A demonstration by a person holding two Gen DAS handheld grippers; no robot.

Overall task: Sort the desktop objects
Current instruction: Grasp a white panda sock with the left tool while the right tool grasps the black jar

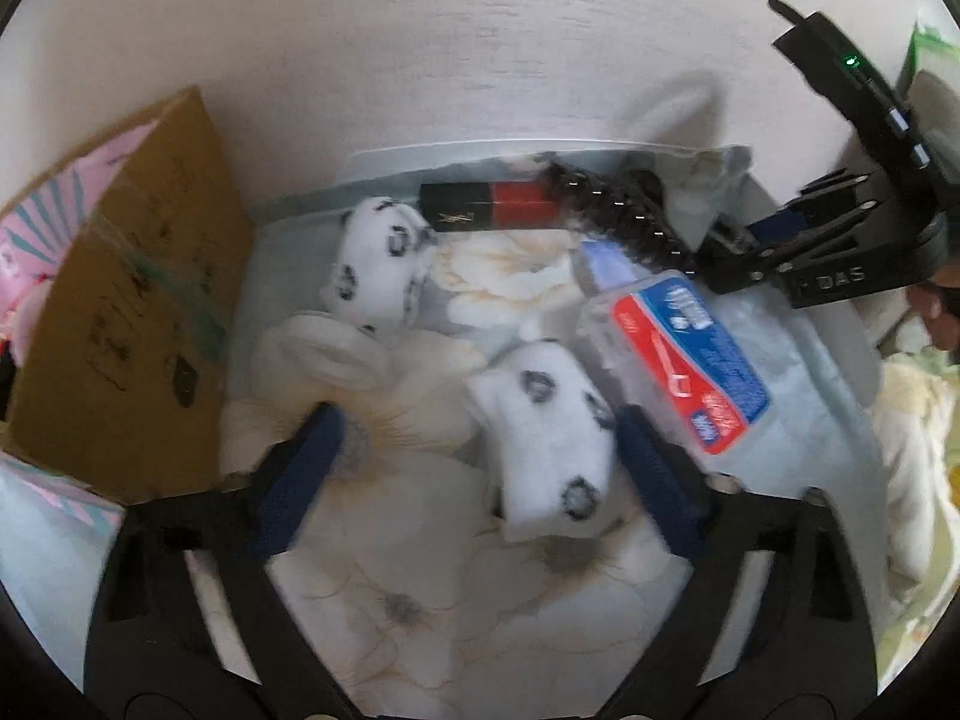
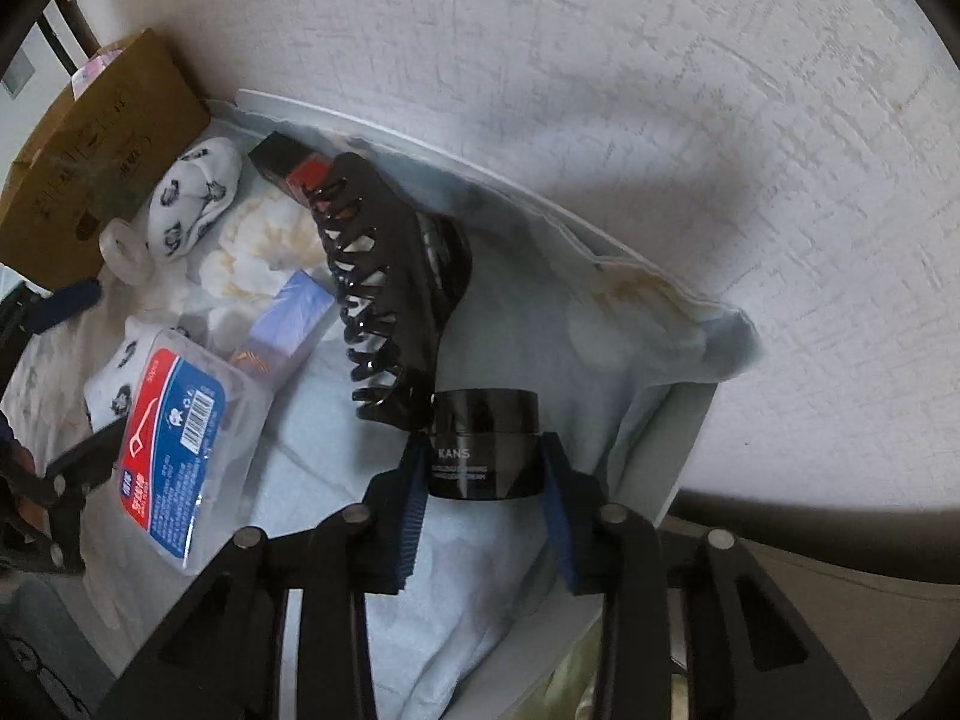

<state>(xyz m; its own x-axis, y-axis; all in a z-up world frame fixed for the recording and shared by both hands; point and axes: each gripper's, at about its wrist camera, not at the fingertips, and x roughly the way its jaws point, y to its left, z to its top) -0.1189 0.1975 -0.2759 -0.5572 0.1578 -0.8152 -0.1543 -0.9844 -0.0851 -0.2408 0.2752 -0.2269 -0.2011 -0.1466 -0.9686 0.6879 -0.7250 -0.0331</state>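
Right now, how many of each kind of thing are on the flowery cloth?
Socks: 2
Hair claw: 1
Lipstick: 1
Black jar: 1
Floss pick box: 1
Small purple box: 1
Clear ring: 1
Total: 8

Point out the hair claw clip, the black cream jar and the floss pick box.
hair claw clip [image 2: 390, 288]: right wrist view, on its glossy spine.
black cream jar [image 2: 486, 450]: right wrist view, on its front label.
floss pick box [image 1: 690, 354]: left wrist view, on its lid label.
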